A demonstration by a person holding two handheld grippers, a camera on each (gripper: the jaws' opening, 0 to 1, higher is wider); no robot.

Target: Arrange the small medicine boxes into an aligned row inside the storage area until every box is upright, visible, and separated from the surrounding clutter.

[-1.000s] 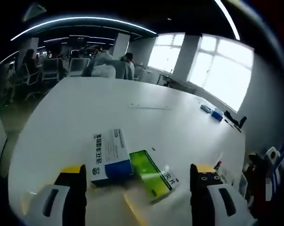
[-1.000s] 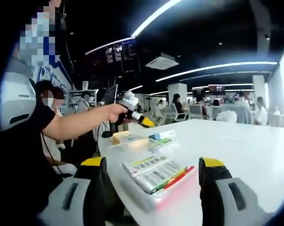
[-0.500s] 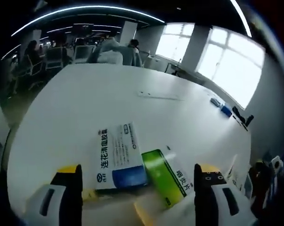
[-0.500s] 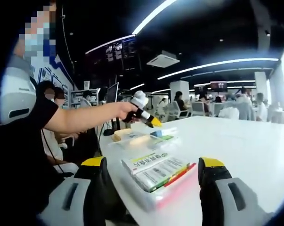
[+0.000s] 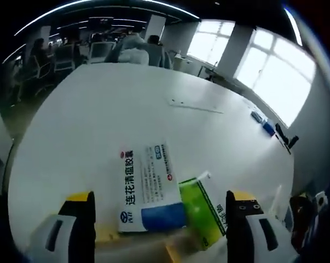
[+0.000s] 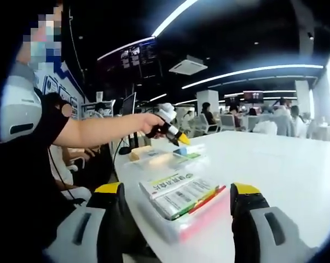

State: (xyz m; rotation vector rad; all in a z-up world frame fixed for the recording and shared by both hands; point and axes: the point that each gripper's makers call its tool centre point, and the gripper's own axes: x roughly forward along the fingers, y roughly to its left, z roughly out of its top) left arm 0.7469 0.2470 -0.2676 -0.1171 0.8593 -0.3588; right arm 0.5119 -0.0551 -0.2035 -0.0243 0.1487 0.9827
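Observation:
A white-and-blue medicine box lies flat on the white table, and a green box lies flat against its right side. My left gripper is open, its jaws wide apart on either side of these two boxes. In the right gripper view a clear tray with a pink edge holds a white-and-green box lying flat. My right gripper is open, with this tray between its jaws. A person's hand holds the left gripper over a farther tray of boxes.
A yellow piece lies beside the boxes near the table's front edge. Blue items and a black one sit at the table's far right edge. Seated people and chairs are behind the table. A monitor stands to the left.
The left gripper's camera has come closer over the two boxes, which now look larger. In the right gripper view the hand with the left gripper has shifted slightly right. The boxes lie as before.

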